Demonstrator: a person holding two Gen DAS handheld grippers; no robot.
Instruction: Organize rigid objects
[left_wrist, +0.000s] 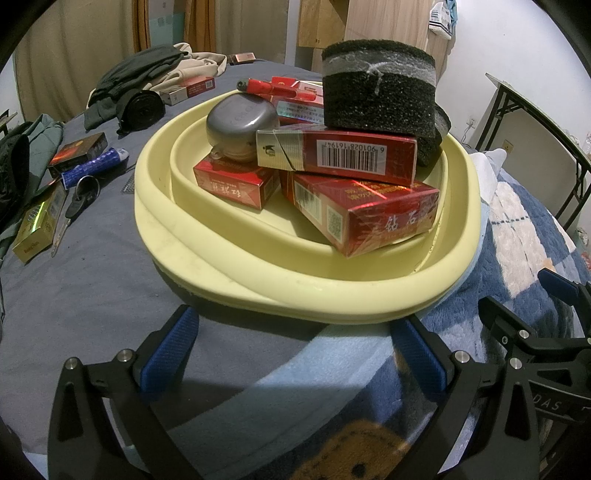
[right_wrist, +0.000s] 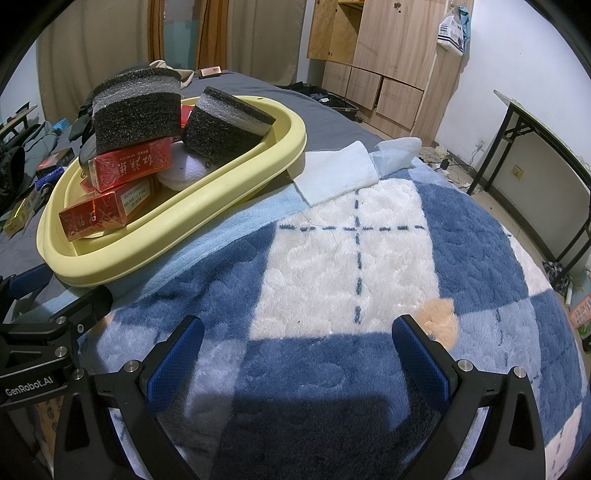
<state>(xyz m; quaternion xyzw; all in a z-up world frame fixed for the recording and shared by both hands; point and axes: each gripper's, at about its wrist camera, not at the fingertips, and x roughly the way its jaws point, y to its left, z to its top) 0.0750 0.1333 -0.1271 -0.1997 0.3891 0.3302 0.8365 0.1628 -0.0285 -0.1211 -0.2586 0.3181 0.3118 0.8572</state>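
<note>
left gripper (left_wrist: 295, 354): held wide, empty | right gripper (right_wrist: 295, 354): held wide, empty, over blue-and-white blanket (right_wrist: 351, 258) | yellow basin (left_wrist: 258, 284): set on bed just ahead of left gripper, left of right gripper | contents: red cartons (left_wrist: 369, 210) stacked, black foam blocks (left_wrist: 376, 96) on top, grey case (left_wrist: 240, 125) behind

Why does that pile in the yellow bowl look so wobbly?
The black foam block sits on top of red boxes stacked crookedly in the yellow basin, and one red box pokes over the inner rim. It could slide.
</note>
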